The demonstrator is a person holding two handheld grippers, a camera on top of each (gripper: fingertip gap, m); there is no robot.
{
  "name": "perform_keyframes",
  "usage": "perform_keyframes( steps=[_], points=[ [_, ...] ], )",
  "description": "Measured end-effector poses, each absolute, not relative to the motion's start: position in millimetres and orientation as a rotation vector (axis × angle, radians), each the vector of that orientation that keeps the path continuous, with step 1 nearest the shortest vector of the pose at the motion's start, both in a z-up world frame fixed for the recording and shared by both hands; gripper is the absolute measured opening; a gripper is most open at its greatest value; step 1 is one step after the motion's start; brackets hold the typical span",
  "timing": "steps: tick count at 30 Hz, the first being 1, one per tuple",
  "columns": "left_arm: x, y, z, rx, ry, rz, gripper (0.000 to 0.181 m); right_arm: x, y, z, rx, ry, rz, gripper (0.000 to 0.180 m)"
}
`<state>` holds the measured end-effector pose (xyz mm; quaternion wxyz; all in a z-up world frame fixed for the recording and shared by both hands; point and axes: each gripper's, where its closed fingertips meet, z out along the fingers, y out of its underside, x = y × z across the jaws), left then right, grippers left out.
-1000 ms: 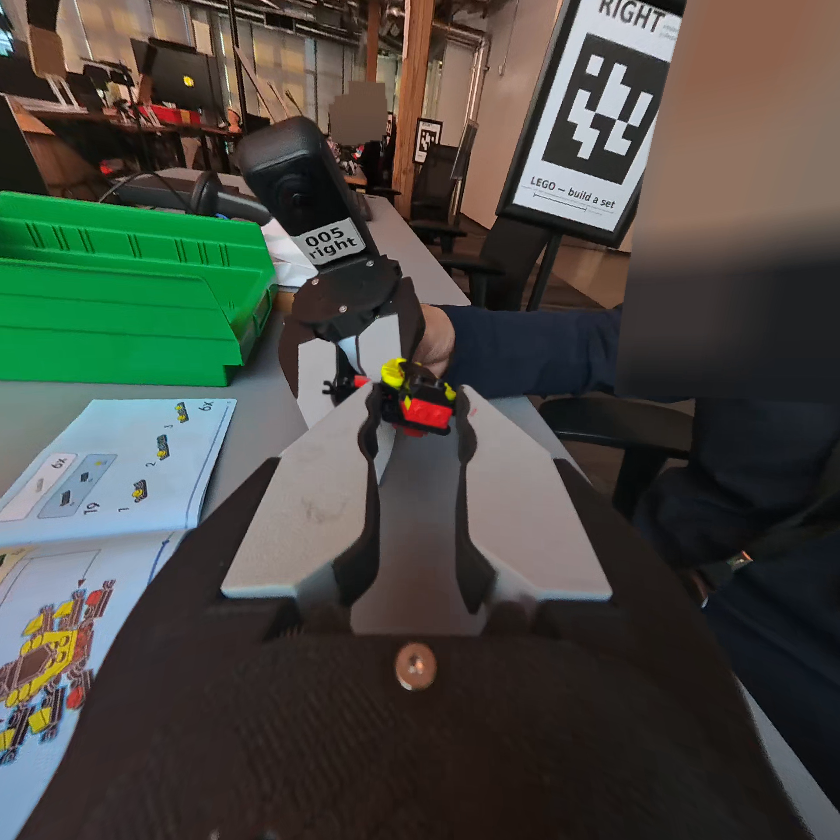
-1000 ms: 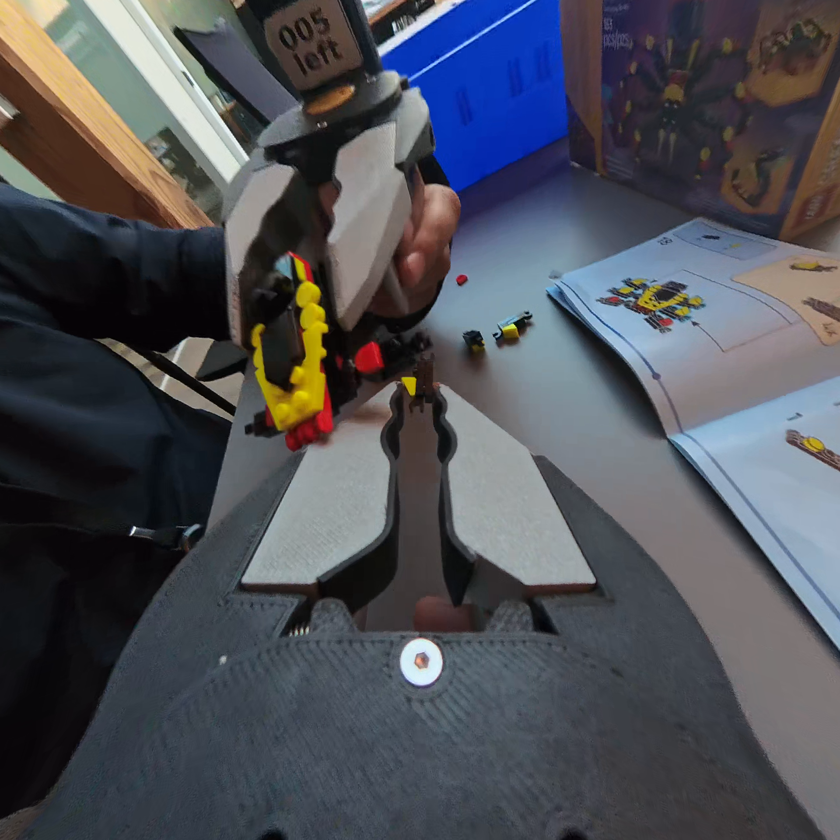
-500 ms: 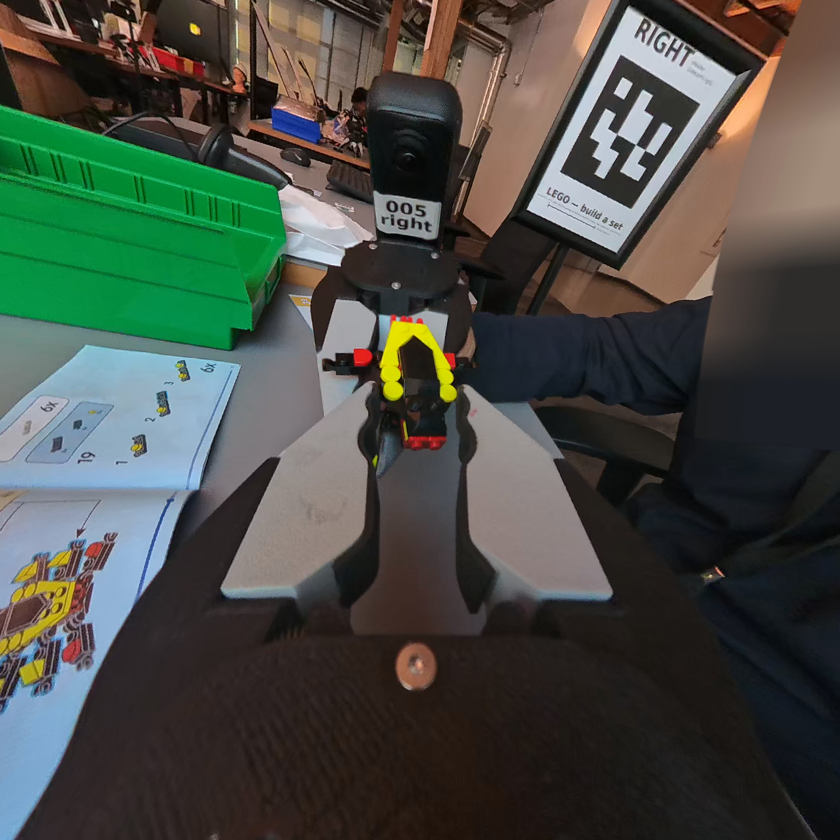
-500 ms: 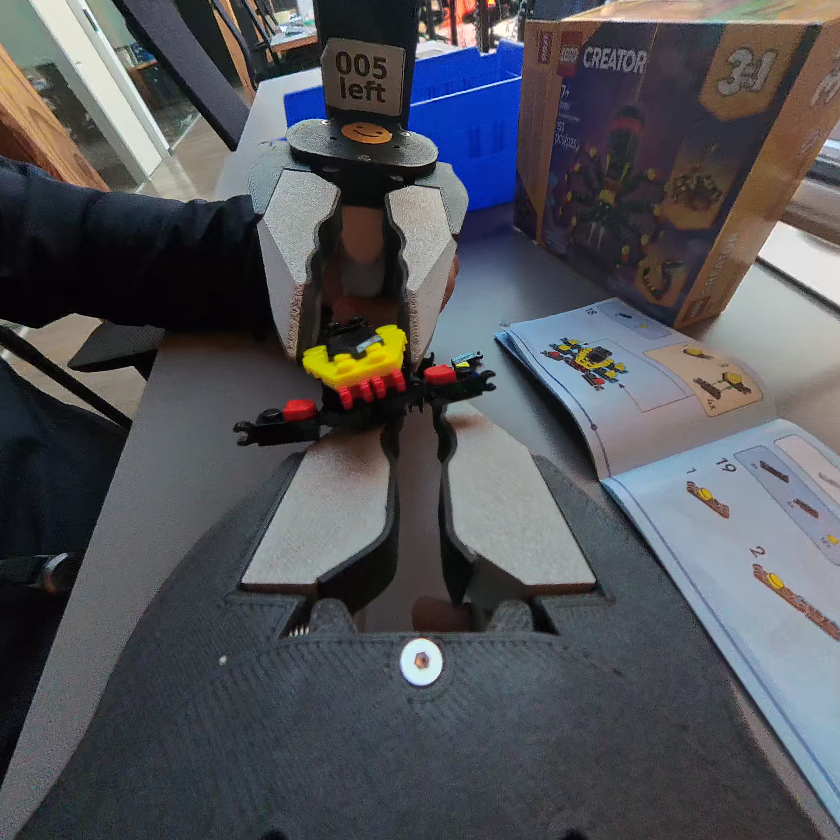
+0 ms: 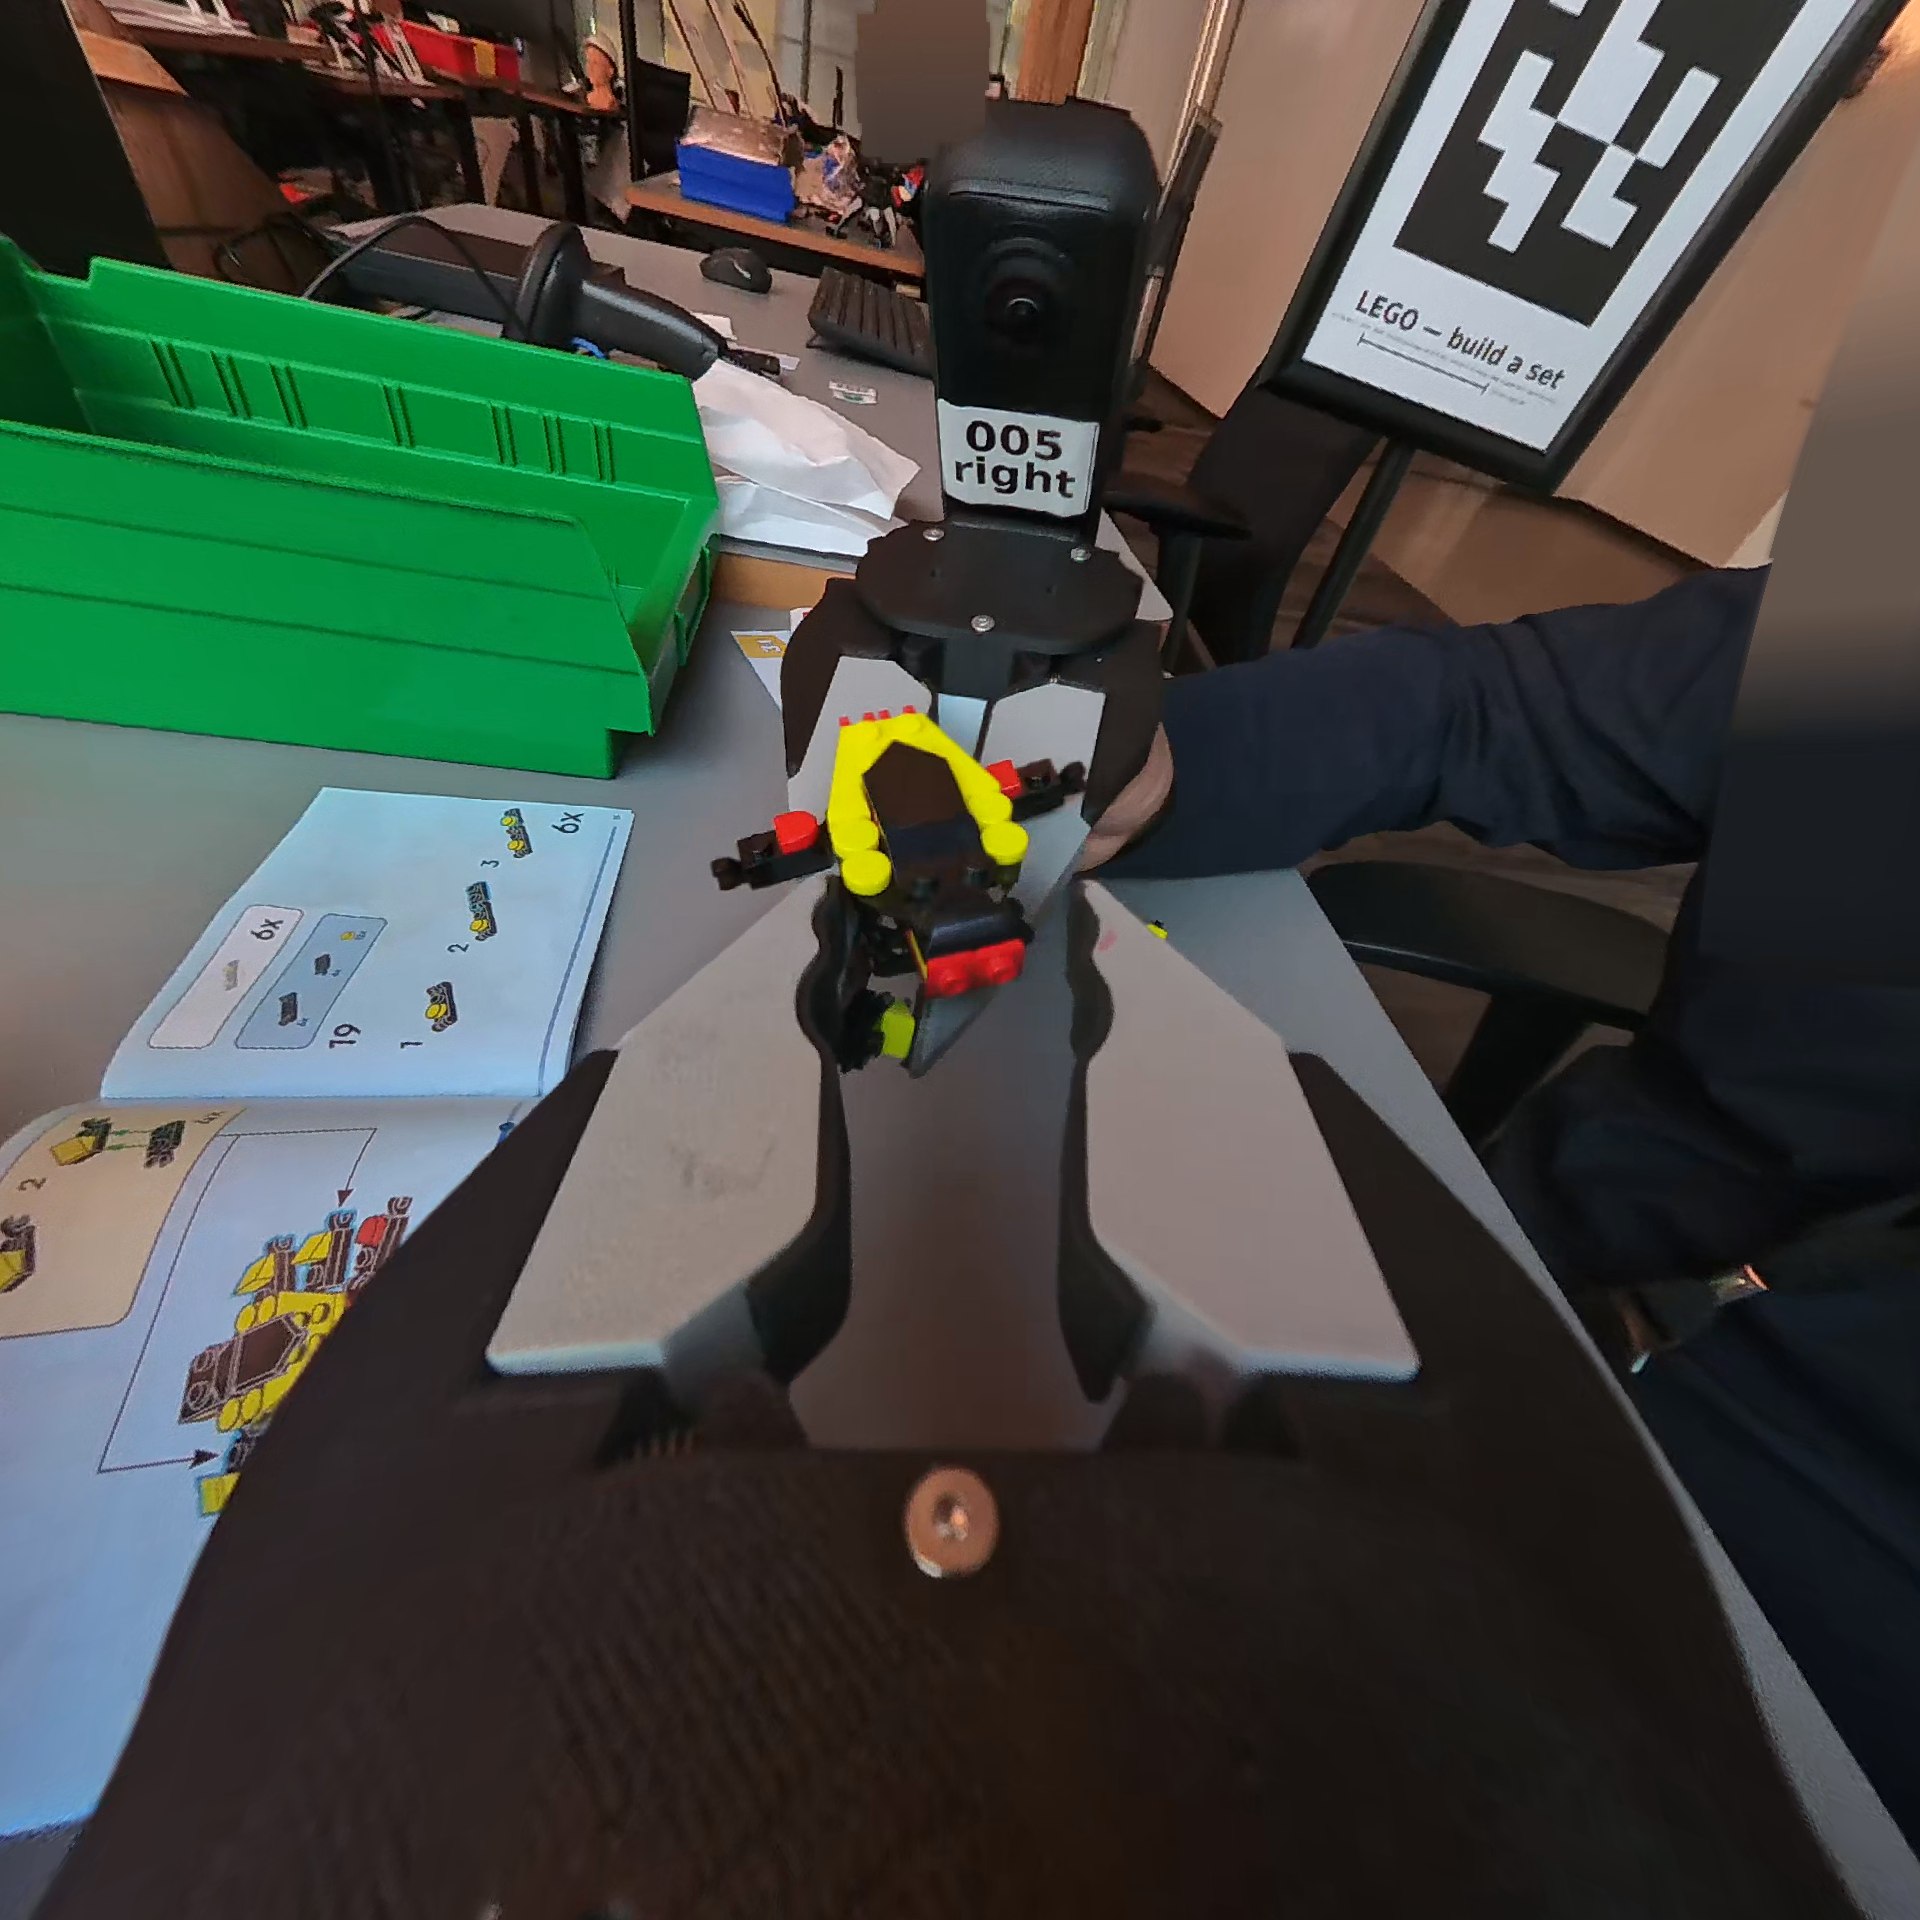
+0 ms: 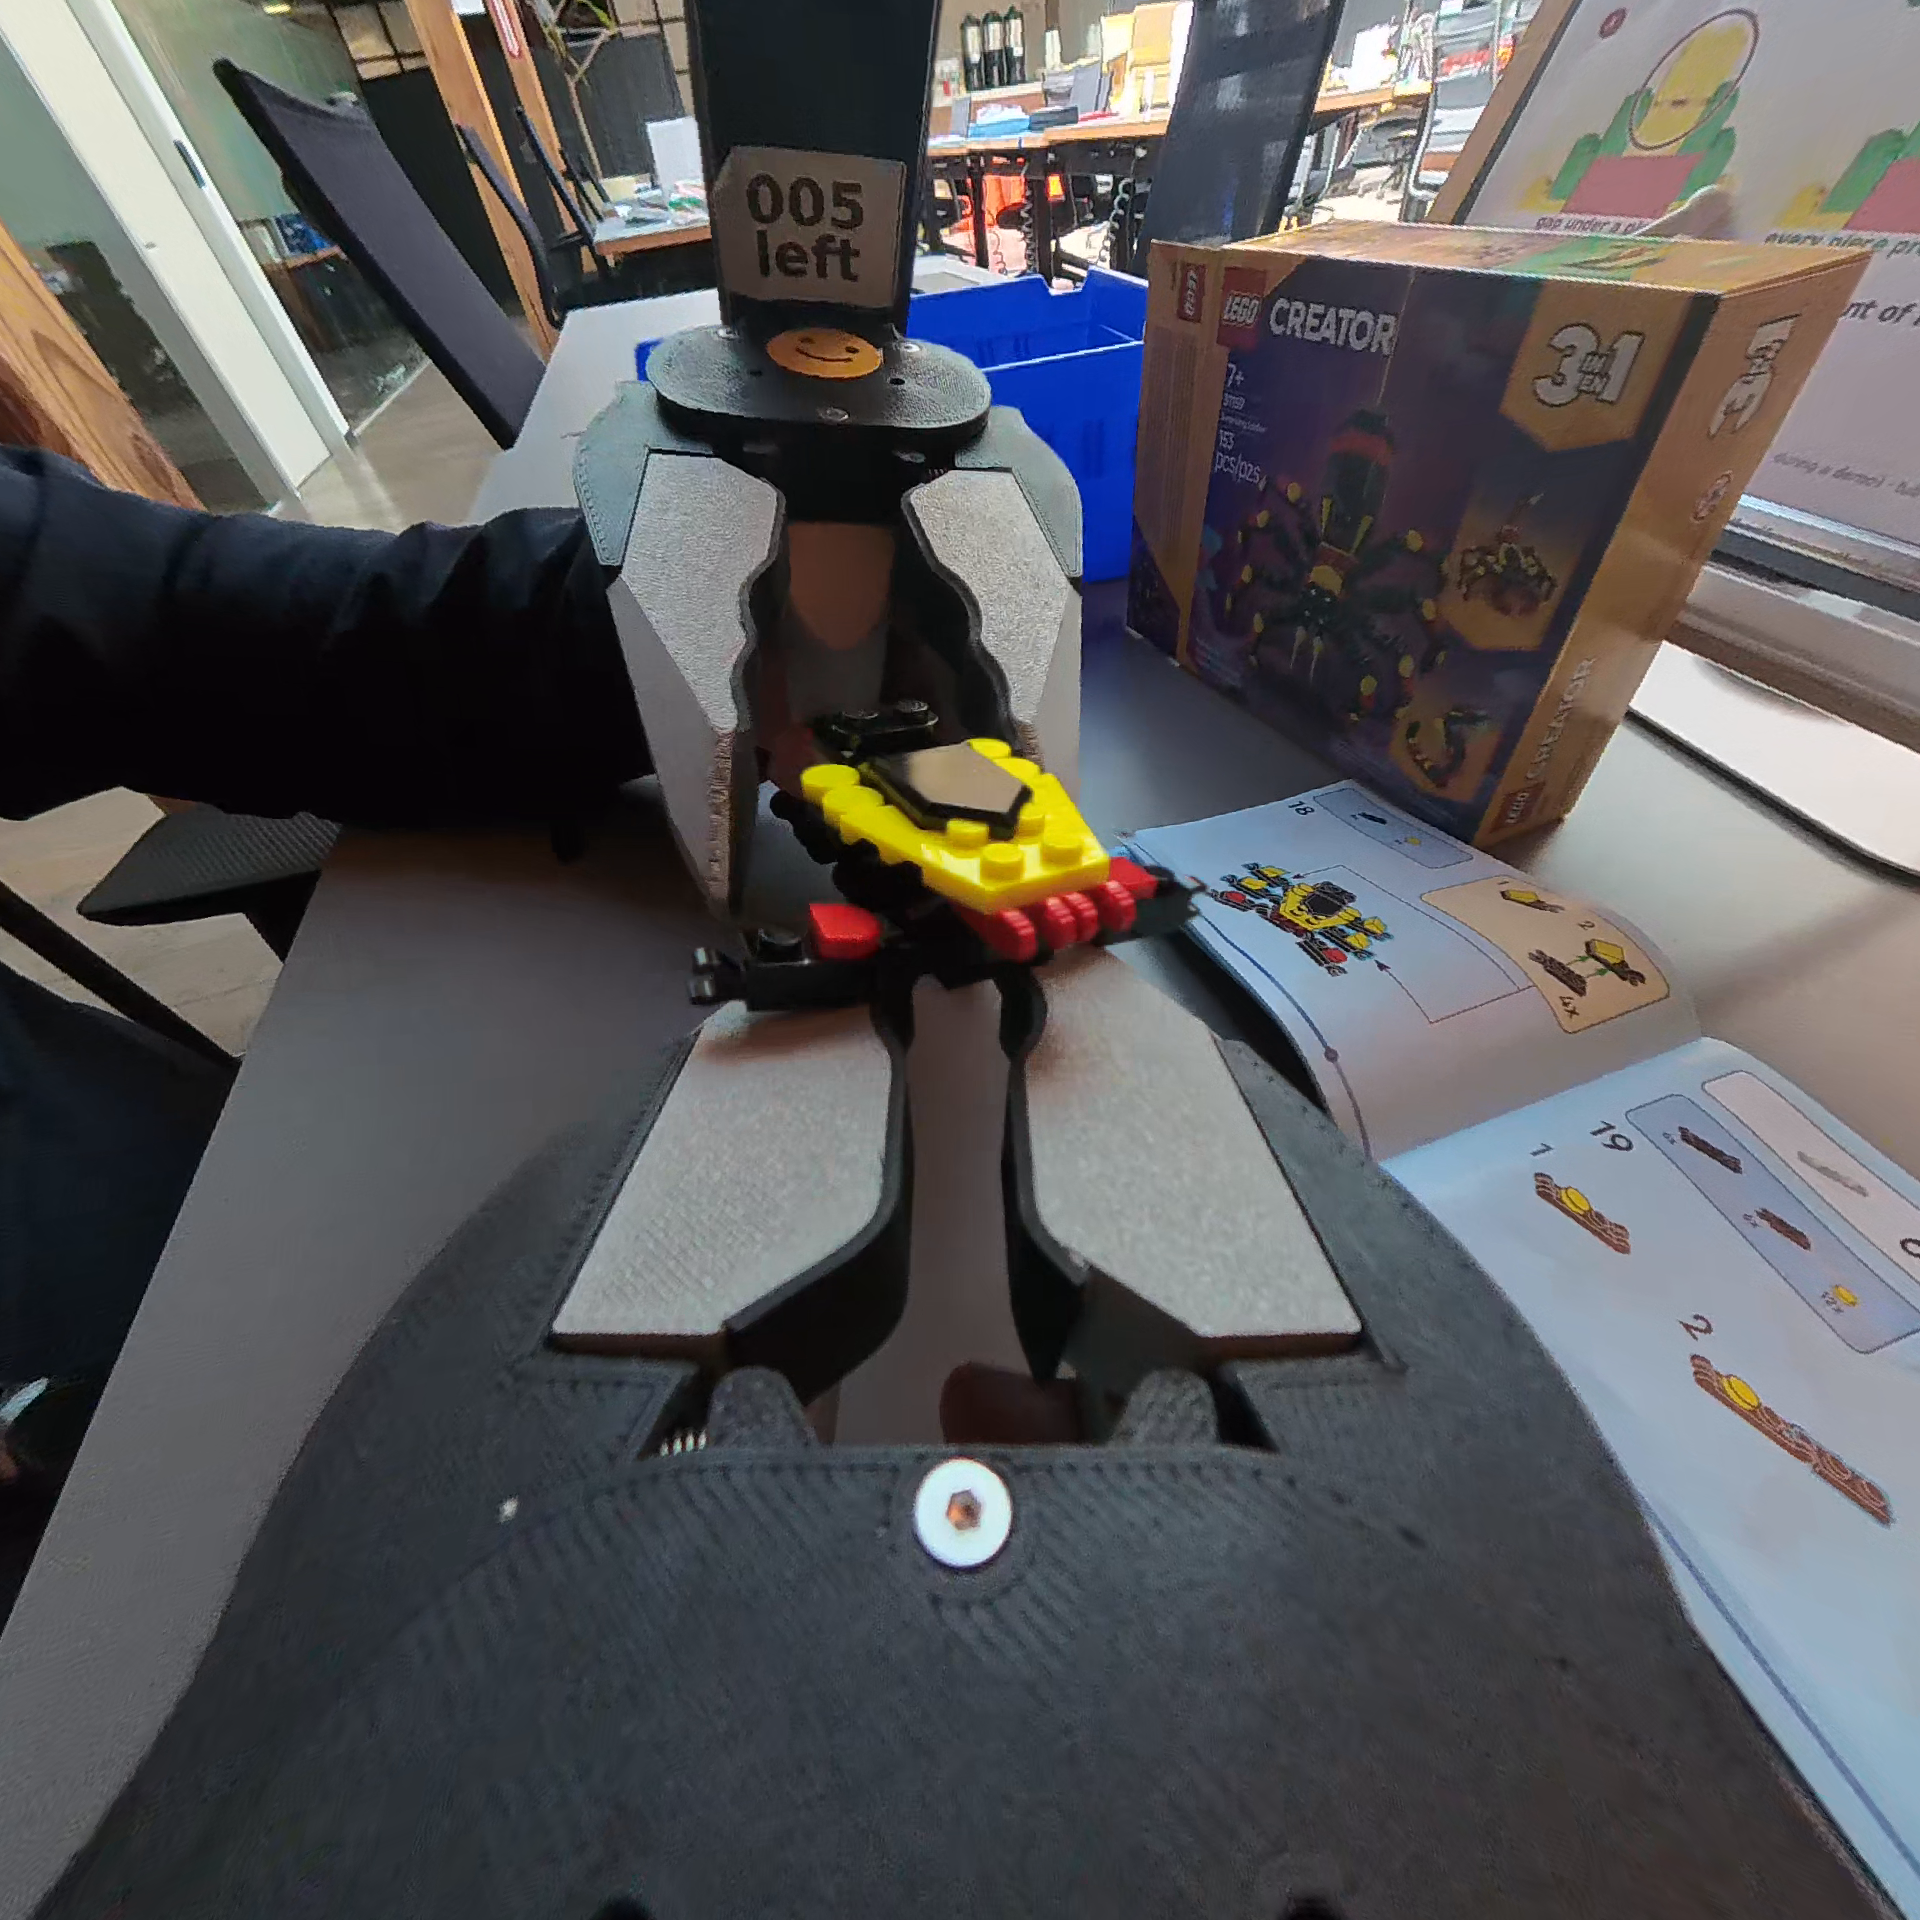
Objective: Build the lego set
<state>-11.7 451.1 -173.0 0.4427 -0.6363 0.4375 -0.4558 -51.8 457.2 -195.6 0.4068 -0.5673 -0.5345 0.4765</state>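
Note:
A small lego model [image 5: 920, 821] with a yellow plate, a dark tile on top, red bricks and black side arms hangs above the grey table [image 6: 416, 1091]. My left gripper [image 5: 951, 966] is shut on its rear end; from the right wrist view the model [image 6: 966, 831] lies flat with its yellow top up. My right gripper [image 6: 958, 997] faces the left one, its jaws nearly closed, its tips against the model's underside by the black arm. It seems shut on a small dark piece, mostly hidden by the model.
An open instruction booklet [image 6: 1558, 1143] lies on the table, also showing in the left wrist view [image 5: 364, 935]. A green bin [image 5: 312, 582], a blue bin [image 6: 1039, 353] and the set's box [image 6: 1455, 520] stand behind. A person's dark sleeve [image 5: 1455, 748] reaches in. Less than 4 cm separates the two grippers' tips.
The two grippers have turned to face each other head on. The model has rotated from standing on edge to lying flat, yellow top up. The right gripper's tips have closed in under it.

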Motion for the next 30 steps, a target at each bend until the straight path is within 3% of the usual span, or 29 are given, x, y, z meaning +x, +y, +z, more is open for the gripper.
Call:
perform_keyframes(
  steps=[5,7,16,19,22,30],
  points=[
    [-16,453,-175,-1.607,1.122,-1.027,0.046,-50,460,-190,-1.410,-1.315,1.205,0.009],
    [-16,454,-171,-1.586,1.126,-0.995,0.034,-50,459,-189,-1.403,-1.315,1.208,0.009],
    [-9,437,-171,-1.494,1.452,-1.028,0.030,-53,446,-188,-1.348,-1.372,1.236,0.008],
    [-6,440,-163,-1.462,1.566,-0.998,0.031,-50,447,-180,-1.310,-1.345,1.240,0.008],
    [-4,448,-161,-1.458,1.643,-0.930,0.046,-46,453,-171,-1.282,-1.304,1.194,0.008],
    [-8,464,-153,-1.462,1.523,-0.936,0.045,-38,466,-160,-1.266,-1.219,1.155,0.008]
  ],
)
